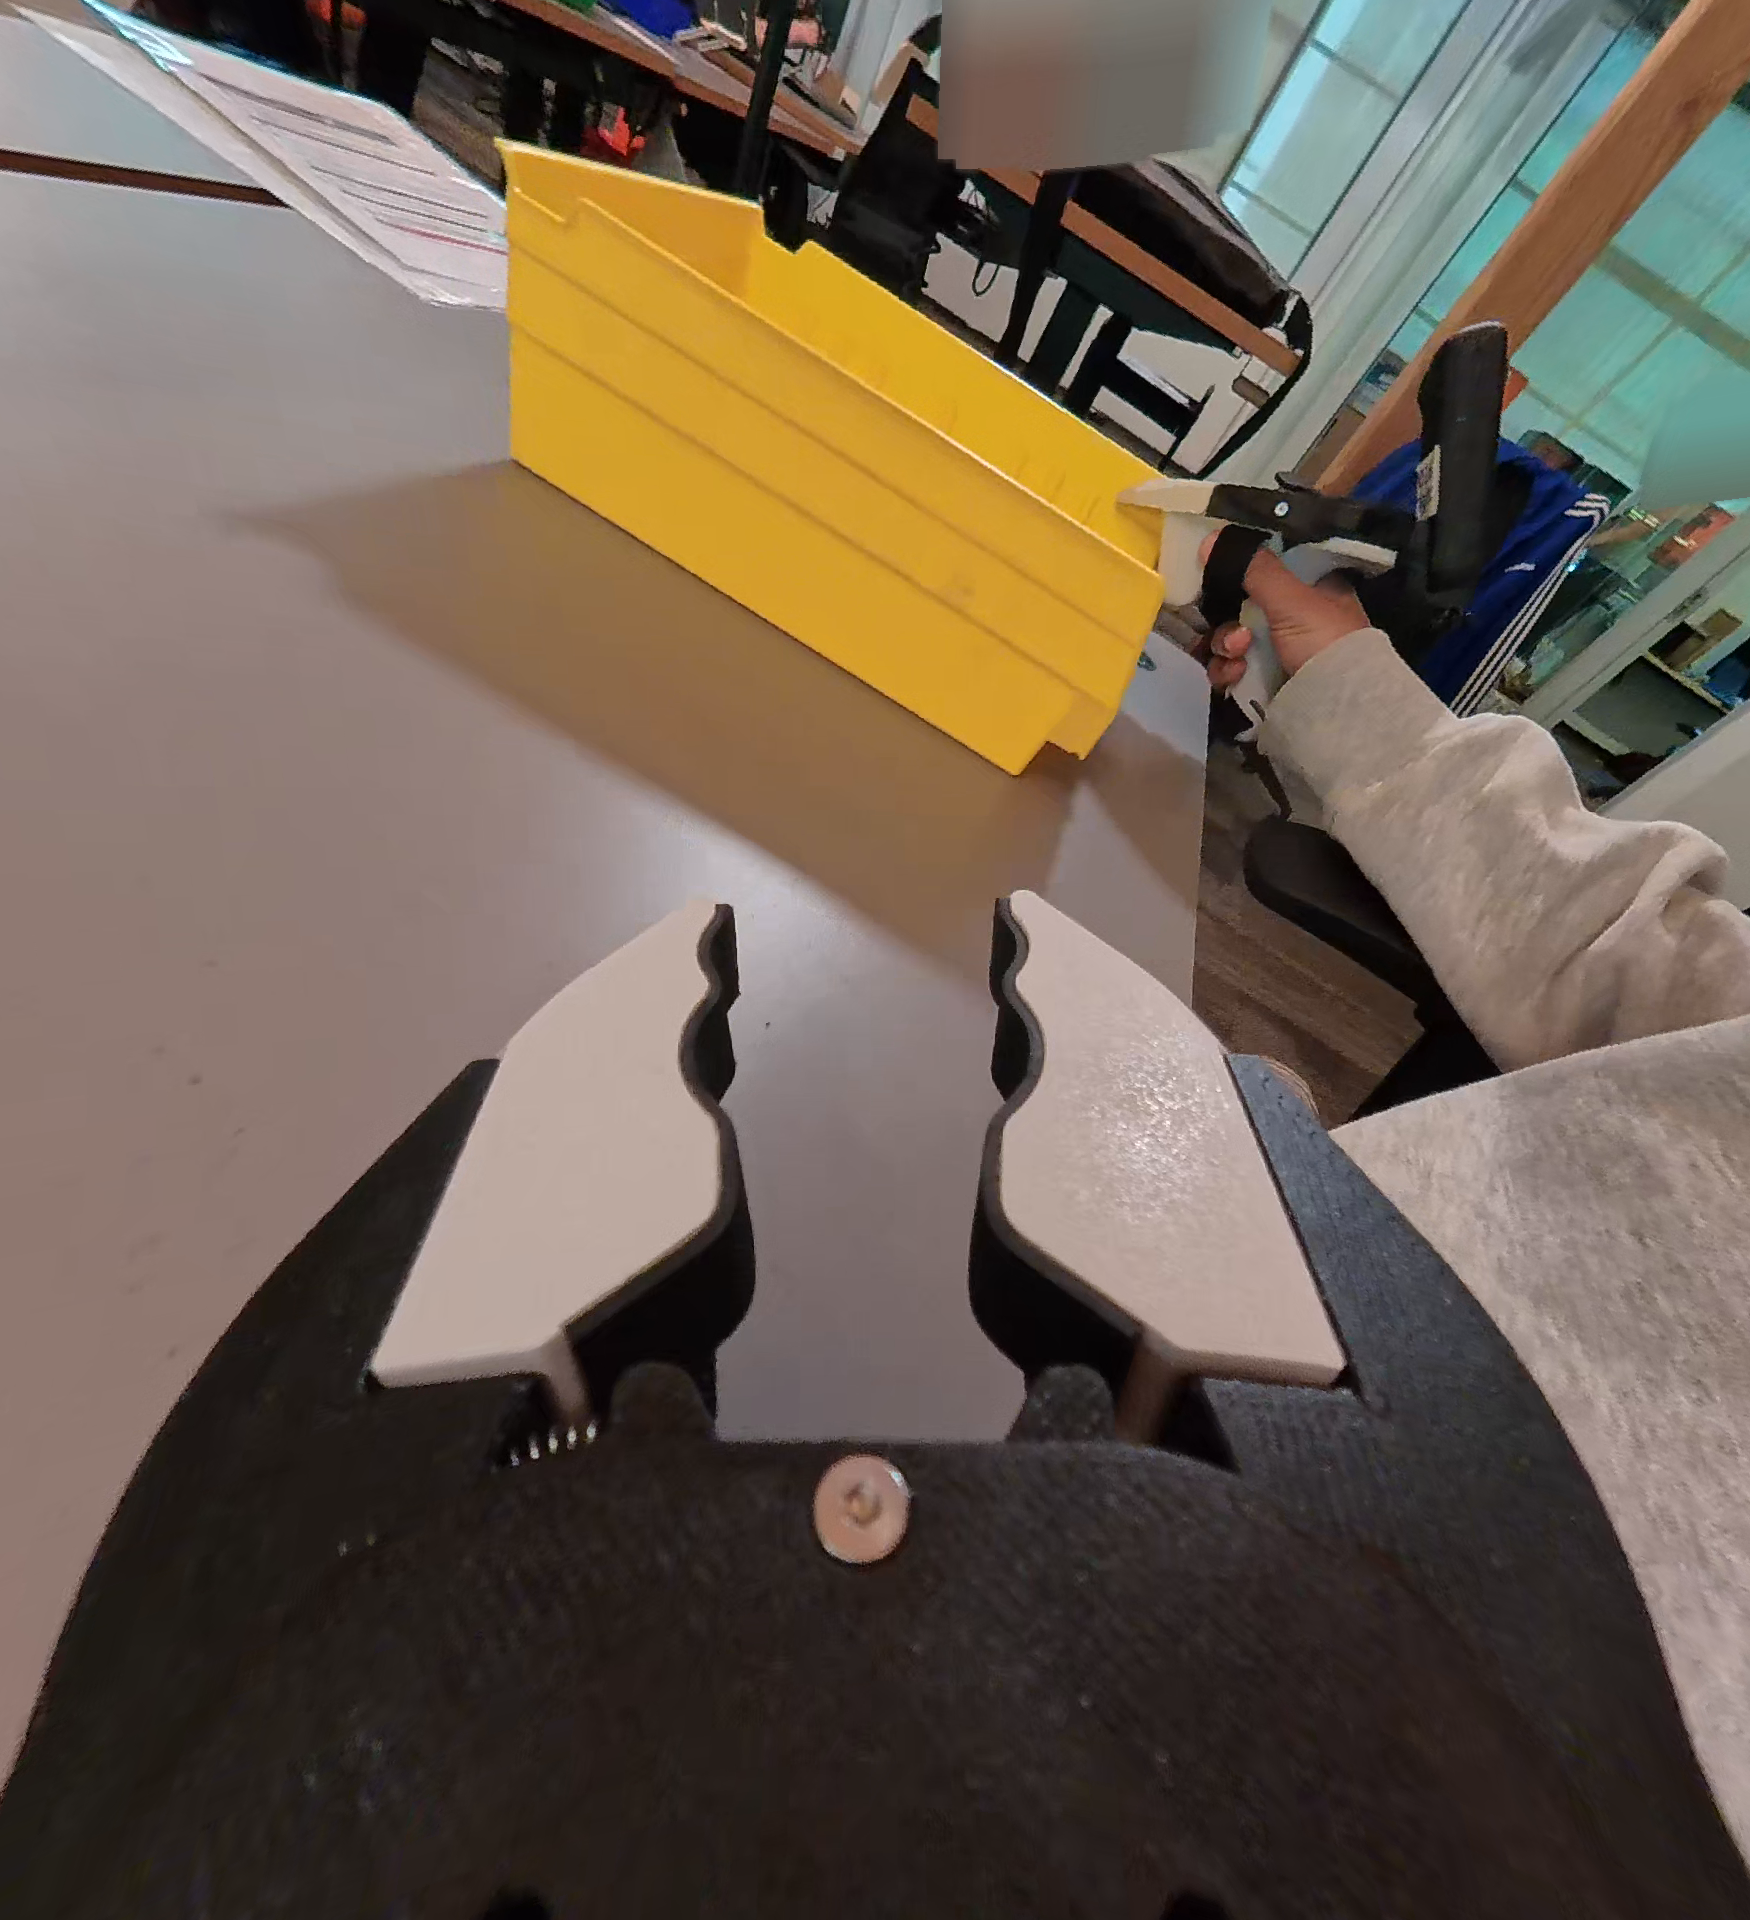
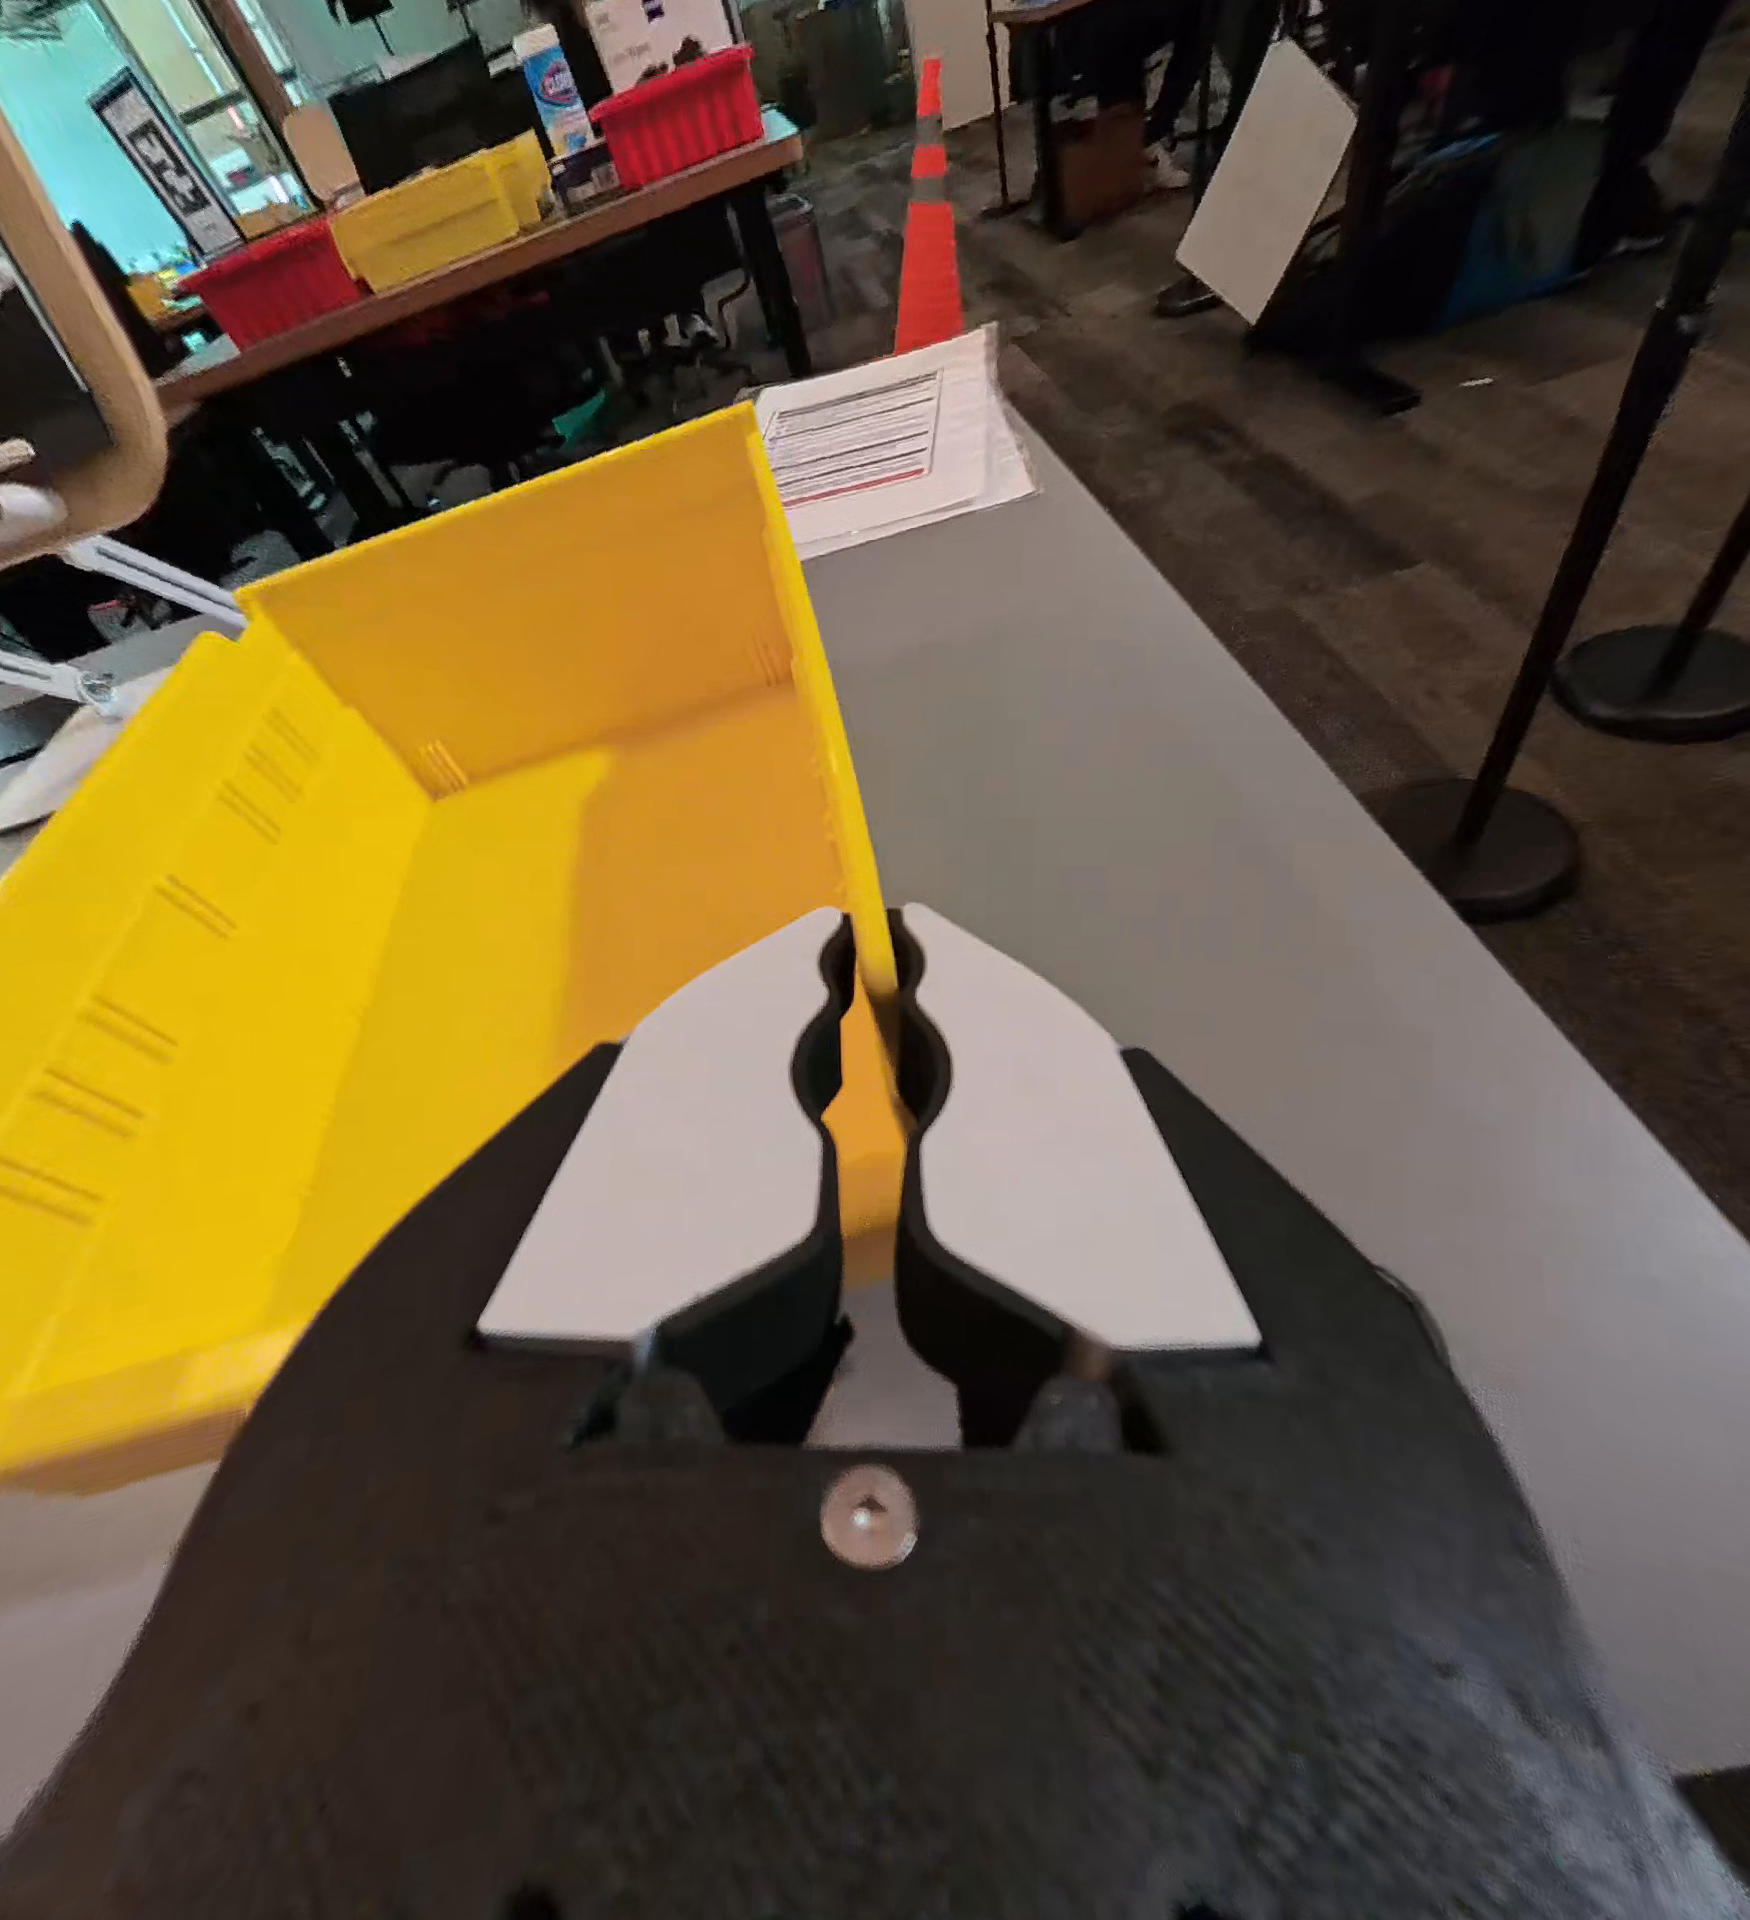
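Observation:
A long yellow plastic bin stands on the grey table. My left gripper is open and empty, low over the table, well short of the bin. My right gripper is shut on the bin's right side wall near its open front corner; the bin looks empty inside. In the left wrist view the right gripper shows at the bin's far right end, held by a hand in a grey sleeve.
A sheet of printed paper lies on the table beyond the bin. The table's edge runs at right, with an office chair past it. An orange cone, stanchion bases and a table with red and yellow bins stand farther off. Left tips to right tips: about 40 cm.

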A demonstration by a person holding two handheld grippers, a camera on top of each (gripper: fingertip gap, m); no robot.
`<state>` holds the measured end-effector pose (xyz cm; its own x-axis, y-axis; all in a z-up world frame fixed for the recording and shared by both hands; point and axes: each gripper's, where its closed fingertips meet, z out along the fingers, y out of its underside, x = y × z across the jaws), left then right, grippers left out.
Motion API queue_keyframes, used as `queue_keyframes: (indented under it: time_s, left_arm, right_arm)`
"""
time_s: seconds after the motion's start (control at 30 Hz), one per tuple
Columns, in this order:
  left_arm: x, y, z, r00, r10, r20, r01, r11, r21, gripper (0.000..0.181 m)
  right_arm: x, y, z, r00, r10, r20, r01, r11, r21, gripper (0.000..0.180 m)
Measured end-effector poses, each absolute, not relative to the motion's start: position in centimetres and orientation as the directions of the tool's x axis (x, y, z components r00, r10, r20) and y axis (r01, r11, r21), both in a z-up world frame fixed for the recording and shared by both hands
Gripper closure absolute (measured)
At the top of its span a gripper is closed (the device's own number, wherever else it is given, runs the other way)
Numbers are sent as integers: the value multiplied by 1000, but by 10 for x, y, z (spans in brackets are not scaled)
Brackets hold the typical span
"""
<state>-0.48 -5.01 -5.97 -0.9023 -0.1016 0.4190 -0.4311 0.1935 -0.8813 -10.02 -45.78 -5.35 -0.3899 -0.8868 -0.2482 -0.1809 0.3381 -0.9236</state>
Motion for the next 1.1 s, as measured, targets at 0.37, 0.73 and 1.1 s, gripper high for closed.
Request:
queue_keyframes:
  time_s: [0.37,0.73,1.1]
  left_arm:
    - [-7,-53,-67,-909,-101,405,-417,234,-878,133]
    - [28,-25,-28,-911,-248,330,-345,18,-938,119]
    - [168,162,102,-710,-702,-60,-95,180,-979,141]
  right_arm:
    - [-98,-479,-54,-429,-896,-115,-211,223,-952,174]
    - [-126,-416,73,-464,-886,29,194,-134,-972,159]
    - [-37,-149,47,482,-868,-119,163,222,-961,170]
